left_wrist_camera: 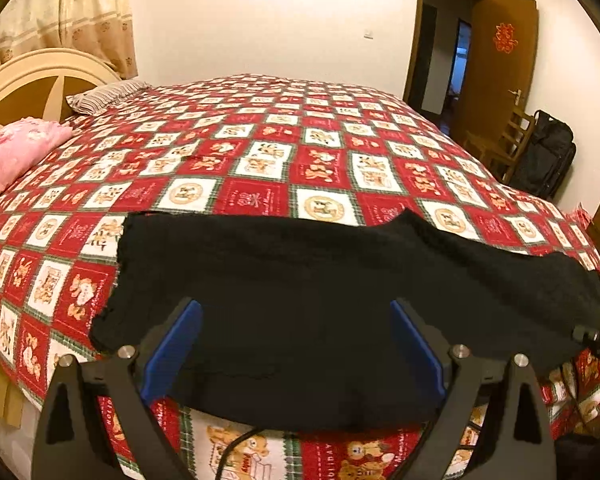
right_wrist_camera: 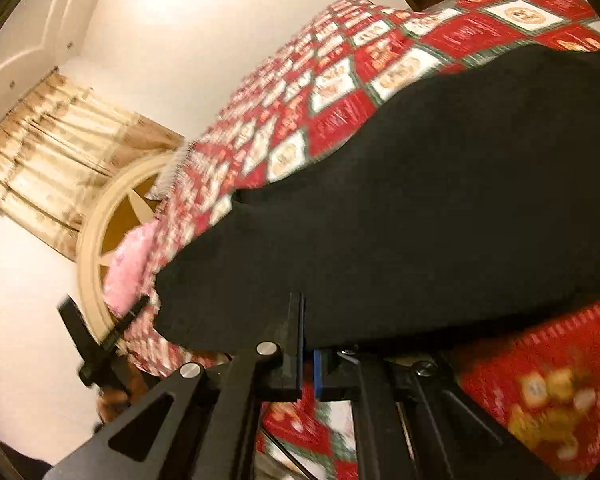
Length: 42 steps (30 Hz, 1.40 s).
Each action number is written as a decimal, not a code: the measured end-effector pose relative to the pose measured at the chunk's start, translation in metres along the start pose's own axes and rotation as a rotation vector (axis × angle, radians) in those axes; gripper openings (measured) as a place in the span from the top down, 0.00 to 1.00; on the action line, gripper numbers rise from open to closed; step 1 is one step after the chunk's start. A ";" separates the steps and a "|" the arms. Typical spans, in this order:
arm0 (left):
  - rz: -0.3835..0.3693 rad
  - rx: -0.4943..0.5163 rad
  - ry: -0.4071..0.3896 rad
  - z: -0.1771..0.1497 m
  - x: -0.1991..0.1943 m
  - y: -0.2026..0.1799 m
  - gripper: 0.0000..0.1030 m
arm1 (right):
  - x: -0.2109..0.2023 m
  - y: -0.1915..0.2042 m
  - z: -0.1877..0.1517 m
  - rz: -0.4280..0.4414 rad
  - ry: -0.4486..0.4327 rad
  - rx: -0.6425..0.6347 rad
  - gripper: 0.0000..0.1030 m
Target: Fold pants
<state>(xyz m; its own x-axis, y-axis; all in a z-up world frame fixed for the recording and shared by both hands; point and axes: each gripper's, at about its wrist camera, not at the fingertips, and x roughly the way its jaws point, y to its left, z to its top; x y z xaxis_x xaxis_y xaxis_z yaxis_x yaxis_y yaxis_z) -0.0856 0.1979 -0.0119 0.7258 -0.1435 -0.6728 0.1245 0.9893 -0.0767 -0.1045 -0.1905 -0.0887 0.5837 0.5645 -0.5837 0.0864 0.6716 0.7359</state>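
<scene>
Nearest the left wrist camera, the left gripper [left_wrist_camera: 296, 334] stands with its two blue-padded fingers [left_wrist_camera: 175, 346] spread wide apart, holding nothing, positioned over the near edge of the black knitted pants [left_wrist_camera: 320, 304]. The pants lie flat on the red, white and green checked bedspread with bear prints [left_wrist_camera: 260, 160], stretched crosswise near the front edge of the bed. In the right wrist view, which is tilted and blurred, the right gripper [right_wrist_camera: 306, 356] has its fingers drawn close together, with only a narrow gap between the blue pads; the pants' edge sits right at the fingertips, but the blur prevents confirming whether fabric is clamped. In the left wrist view, its black tip [left_wrist_camera: 592, 338] appears at the right-hand end of the pants. Farther back, a pink fluffy pillow [left_wrist_camera: 16, 152] and a striped pillow [left_wrist_camera: 104, 94] rest by the cream round headboard [left_wrist_camera: 40, 76]. Beyond hang beige patterned curtains [left_wrist_camera: 72, 8], and a brown wooden door [left_wrist_camera: 496, 64] stands open.
</scene>
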 end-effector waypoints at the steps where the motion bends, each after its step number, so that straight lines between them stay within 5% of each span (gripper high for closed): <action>1: 0.001 0.001 0.001 0.000 0.001 0.000 0.07 | 0.004 -0.005 -0.003 -0.013 0.007 -0.006 0.97; 8: -0.003 0.040 0.024 0.009 0.014 -0.020 0.07 | -0.009 -0.010 -0.004 -0.056 0.097 0.006 0.93; 10: -0.025 0.055 0.008 0.016 0.014 -0.029 0.07 | -0.043 -0.005 0.001 -0.020 0.048 -0.011 0.93; 13: -0.072 0.045 0.000 0.025 0.019 -0.036 0.06 | -0.116 -0.003 0.015 -0.164 -0.115 -0.101 0.90; 15: -0.067 0.055 0.004 0.026 0.025 -0.041 0.06 | -0.155 -0.026 0.023 -0.280 -0.208 -0.079 0.57; 16: -0.055 0.068 0.004 0.026 0.028 -0.046 0.06 | -0.174 -0.045 0.026 -0.334 -0.266 -0.035 0.29; 17: -0.049 0.078 0.005 0.025 0.031 -0.050 0.06 | -0.194 -0.068 0.026 -0.379 -0.345 0.022 0.25; 22: -0.064 0.079 0.038 0.021 0.045 -0.066 0.06 | -0.232 -0.161 0.027 -0.472 -0.523 0.267 0.25; 24: -0.074 0.083 0.061 0.019 0.050 -0.075 0.06 | -0.227 -0.184 0.028 -0.561 -0.520 0.299 0.25; 26: -0.082 0.090 0.076 0.018 0.053 -0.085 0.06 | -0.216 -0.200 0.032 -0.562 -0.504 0.334 0.25; 36: -0.123 0.120 0.103 0.023 0.060 -0.117 0.06 | -0.184 -0.190 0.050 -0.564 -0.488 0.283 0.25; 37: -0.125 0.116 0.103 0.024 0.060 -0.117 0.06 | -0.182 -0.189 0.052 -0.575 -0.483 0.282 0.35; 38: -0.124 0.114 0.102 0.024 0.060 -0.117 0.06 | -0.180 -0.191 0.053 -0.573 -0.470 0.288 0.68; 39: -0.119 0.115 0.101 0.024 0.059 -0.116 0.06 | -0.177 -0.197 0.053 -0.549 -0.451 0.308 0.85; 42: -0.102 0.112 0.097 0.024 0.059 -0.112 0.06 | -0.179 -0.200 0.053 -0.488 -0.443 0.300 0.90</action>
<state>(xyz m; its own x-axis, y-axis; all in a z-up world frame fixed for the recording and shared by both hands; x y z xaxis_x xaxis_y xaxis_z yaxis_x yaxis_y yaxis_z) -0.0406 0.0782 -0.0250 0.6373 -0.2343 -0.7342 0.2725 0.9596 -0.0697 -0.1837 -0.4517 -0.1134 0.6890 -0.0566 -0.7225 0.6013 0.6012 0.5263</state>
